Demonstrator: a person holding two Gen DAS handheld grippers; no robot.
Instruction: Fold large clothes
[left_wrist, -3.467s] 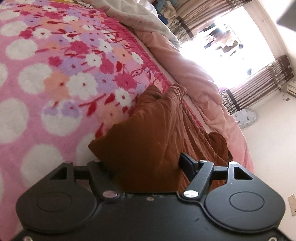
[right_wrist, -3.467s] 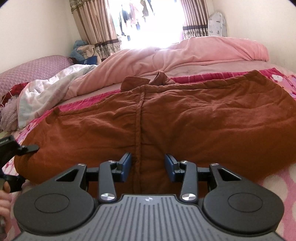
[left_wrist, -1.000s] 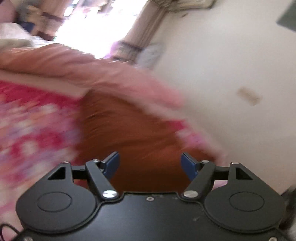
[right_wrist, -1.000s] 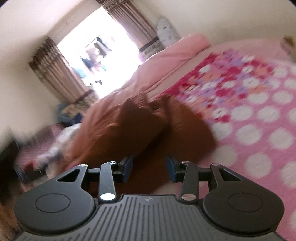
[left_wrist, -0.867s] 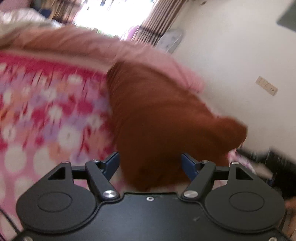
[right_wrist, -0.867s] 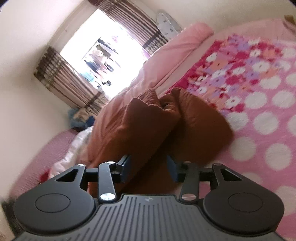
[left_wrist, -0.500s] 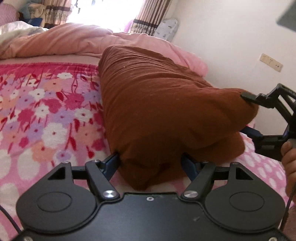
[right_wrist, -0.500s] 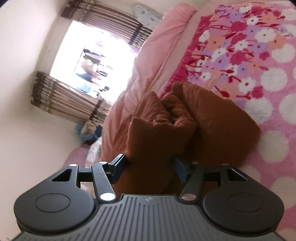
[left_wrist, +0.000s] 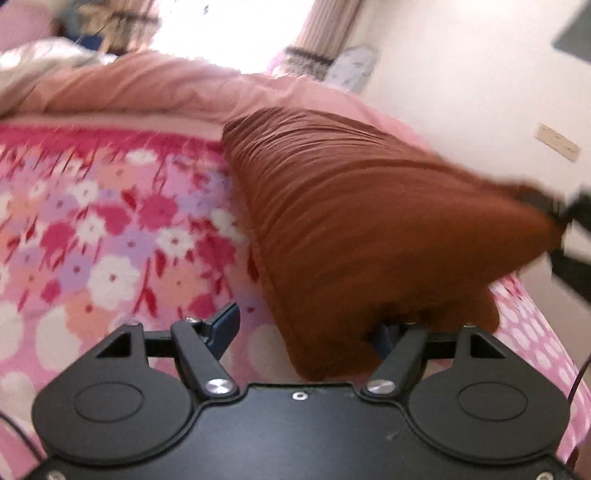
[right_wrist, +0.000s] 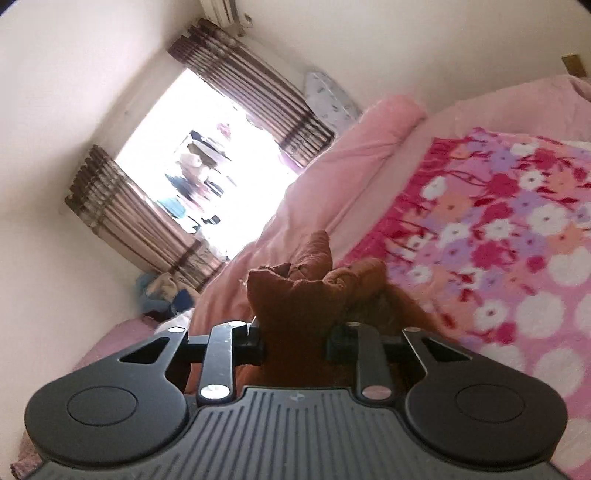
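The brown garment (left_wrist: 369, 229) is found on the bed, on the pink floral blanket (left_wrist: 110, 229), already gathered into a long, thick, doubled bundle. In the left wrist view it is seen to run from the near edge of the bed toward the rolled pink quilt (left_wrist: 147, 85).

The left hand-held gripper (left_wrist: 306, 328) is held wide open. The near end of the bundle lies between its jaws, against the right one; the blue pad of the left finger (left_wrist: 225, 321) stands clear of the cloth. No grip is made on this side.

The right hand-held gripper (right_wrist: 295, 341) is closing, and a bunched end of the garment (right_wrist: 295, 302) is pinched between its jaws. That end is raised off the bed.

The lengthwise folds are judged to be done. A further crosswise fold, a flattening of the bundle and a squaring of its edges are judged to be left.

No brand, label or legible writing is visible on the garment, the blanket or either hand-held gripper. A small mark at the centre of the right gripper body cannot be read.
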